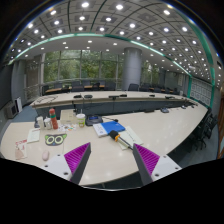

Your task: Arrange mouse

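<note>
My gripper (112, 160) is held above a long pale table (170, 130), open, with nothing between the purple pads (76, 158). A small pale rounded object (45, 155), possibly the mouse, lies on the table left of the left finger. I cannot identify it for sure. Just ahead of the fingers lie a blue-and-white flat item (105, 127) and a thin orange-and-black tool (122, 140).
Green-handled scissors (55, 140), small bottles (53, 120) and a white cup (80, 120) stand to the left beyond the fingers. More desks (110, 98) with chairs and a pillar (133, 68) fill the room behind. The table's front edge (110, 183) runs just below the fingers.
</note>
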Action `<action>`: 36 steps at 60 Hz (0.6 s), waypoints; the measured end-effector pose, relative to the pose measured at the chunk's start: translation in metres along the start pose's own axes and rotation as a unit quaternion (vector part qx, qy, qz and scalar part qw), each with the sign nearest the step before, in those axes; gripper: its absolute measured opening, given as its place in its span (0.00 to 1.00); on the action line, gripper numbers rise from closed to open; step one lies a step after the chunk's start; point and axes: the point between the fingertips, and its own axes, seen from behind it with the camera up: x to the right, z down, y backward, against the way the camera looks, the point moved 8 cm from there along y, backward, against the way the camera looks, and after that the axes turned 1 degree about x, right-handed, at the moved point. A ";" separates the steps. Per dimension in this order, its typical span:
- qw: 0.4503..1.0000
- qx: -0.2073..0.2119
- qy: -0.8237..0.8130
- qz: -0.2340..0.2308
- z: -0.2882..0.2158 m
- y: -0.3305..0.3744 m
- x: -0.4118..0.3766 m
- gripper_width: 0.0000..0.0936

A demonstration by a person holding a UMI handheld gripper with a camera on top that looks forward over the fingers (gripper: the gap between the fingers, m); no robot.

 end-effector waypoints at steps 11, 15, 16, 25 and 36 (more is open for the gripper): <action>1.000 -0.016 0.000 0.007 0.026 -0.021 -0.006 0.91; 1.000 -0.025 0.001 0.005 0.041 -0.026 -0.016 0.92; 1.000 -0.027 0.001 0.005 0.045 -0.028 -0.019 0.92; 0.999 -0.047 0.002 -0.010 0.097 -0.049 -0.059 0.91; 0.997 -0.068 0.006 -0.048 0.169 -0.082 -0.155 0.91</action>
